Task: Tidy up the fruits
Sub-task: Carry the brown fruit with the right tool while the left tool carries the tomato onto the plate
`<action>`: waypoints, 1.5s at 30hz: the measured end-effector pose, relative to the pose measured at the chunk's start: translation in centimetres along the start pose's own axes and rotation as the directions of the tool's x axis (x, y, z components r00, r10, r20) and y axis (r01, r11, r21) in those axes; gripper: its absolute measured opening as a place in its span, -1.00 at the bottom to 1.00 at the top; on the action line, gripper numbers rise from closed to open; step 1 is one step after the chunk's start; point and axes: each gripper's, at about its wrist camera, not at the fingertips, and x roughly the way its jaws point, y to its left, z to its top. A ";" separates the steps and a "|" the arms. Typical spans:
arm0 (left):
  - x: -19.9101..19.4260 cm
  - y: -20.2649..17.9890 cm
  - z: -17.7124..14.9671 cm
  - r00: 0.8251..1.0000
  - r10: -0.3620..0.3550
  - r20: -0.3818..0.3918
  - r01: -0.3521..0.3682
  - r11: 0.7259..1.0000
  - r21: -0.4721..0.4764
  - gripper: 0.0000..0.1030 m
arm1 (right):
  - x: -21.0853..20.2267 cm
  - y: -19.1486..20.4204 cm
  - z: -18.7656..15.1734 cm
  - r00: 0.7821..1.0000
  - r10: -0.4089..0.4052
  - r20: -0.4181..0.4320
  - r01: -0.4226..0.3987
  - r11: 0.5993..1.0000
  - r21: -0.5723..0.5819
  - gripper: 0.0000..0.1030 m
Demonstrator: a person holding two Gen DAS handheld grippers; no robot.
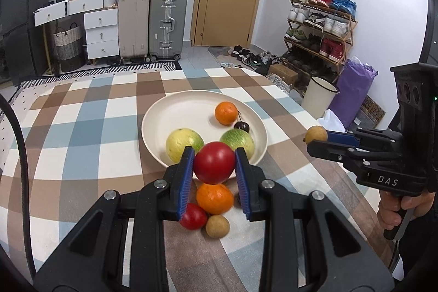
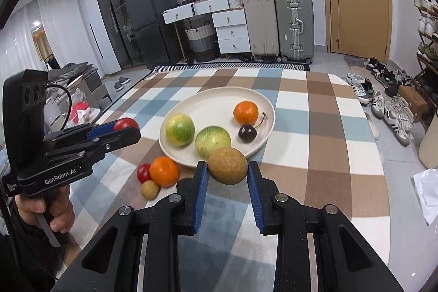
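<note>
My left gripper (image 1: pixel 214 162) is shut on a red tomato (image 1: pixel 214 162) and holds it above the near rim of a cream plate (image 1: pixel 175 106). It also shows in the right wrist view (image 2: pixel 123 127). My right gripper (image 2: pixel 227 167) is shut on a brown round fruit (image 2: pixel 227 166), just before the plate's (image 2: pixel 208 100) near rim; it shows in the left wrist view (image 1: pixel 317 140) too. On the plate lie two yellow-green fruits (image 2: pixel 179 129) (image 2: pixel 212 141), an orange (image 2: pixel 245 112) and a dark cherry (image 2: pixel 247 133). On the cloth lie an orange (image 2: pixel 163 171), a small red tomato (image 2: pixel 143 173) and a small brown fruit (image 2: pixel 149 189).
The checked tablecloth (image 2: pixel 314 155) covers the table. Its right edge drops to a floor with shoes (image 2: pixel 391 111) and a shoe rack (image 1: pixel 320 26). Suitcases (image 2: pixel 276 23), drawers and a fridge stand behind.
</note>
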 end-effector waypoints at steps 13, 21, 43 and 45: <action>2.3 1.0 0.3 0.999 0.028 0.024 -0.027 0.999 -0.028 -0.48 | 2.8 -0.5 1.7 0.998 0.008 0.056 -0.008 1.000 0.008 -0.43; 3.9 1.3 1.4 0.998 0.050 0.040 -0.049 0.998 -0.027 -0.48 | 3.9 -1.1 2.7 0.996 0.005 0.094 -0.007 1.000 0.020 -0.43; 9.8 1.0 3.2 0.999 0.053 -0.002 -0.052 0.998 0.022 -0.48 | 7.7 -2.8 4.2 0.998 0.017 0.062 -0.022 0.995 0.094 -0.43; 10.3 0.9 3.1 0.999 0.050 -0.009 -0.050 0.998 0.026 -0.48 | 8.2 -2.6 4.4 0.998 0.018 0.057 -0.023 0.995 0.093 -0.43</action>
